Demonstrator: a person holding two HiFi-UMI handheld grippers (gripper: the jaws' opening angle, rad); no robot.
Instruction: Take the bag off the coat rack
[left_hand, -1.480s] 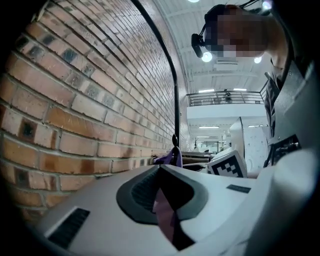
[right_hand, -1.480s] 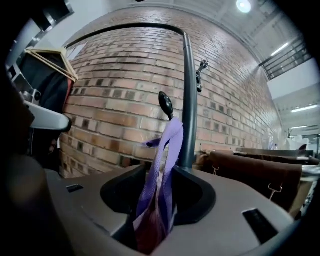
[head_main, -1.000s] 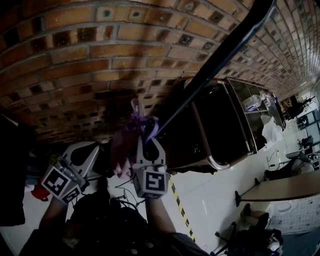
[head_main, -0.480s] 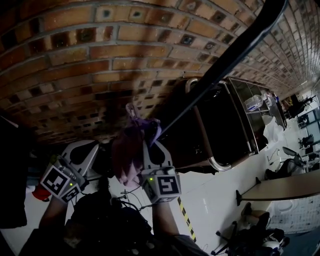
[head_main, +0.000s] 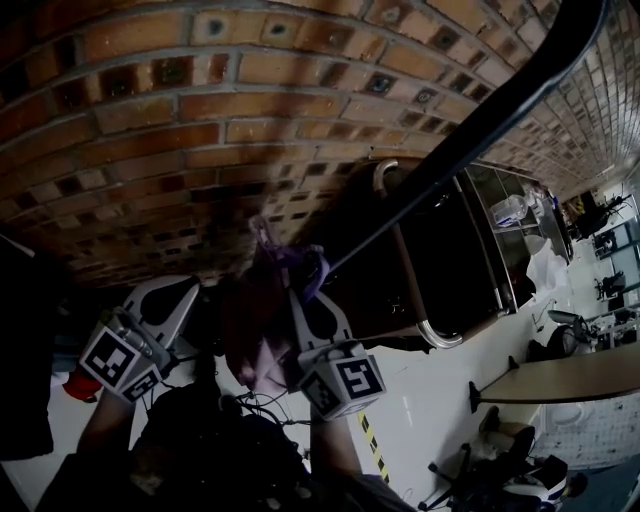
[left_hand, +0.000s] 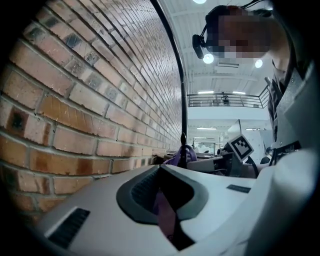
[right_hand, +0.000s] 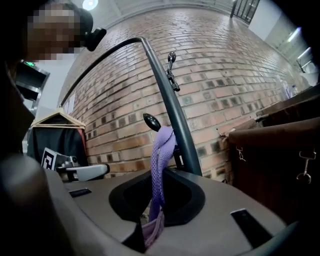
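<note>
A mauve bag hangs by its purple strap from a black knob hook on the dark coat rack pole. My right gripper reaches up under the hook. The strap runs down between its jaws, which are closing and pinch it low down at the right gripper. My left gripper sits beside the bag's left side. In the left gripper view a strip of purple fabric is clamped in the left gripper, which is shut.
A brick wall stands right behind the rack. A second hook sits higher on the pole. A dark coat on a wooden hanger hangs at the left. A dark metal-framed cabinet stands to the right, with yellow-black floor tape below.
My right gripper has shifted a little right and down in the head view, and its jaws have narrowed onto the strap. The left gripper has stayed put.
</note>
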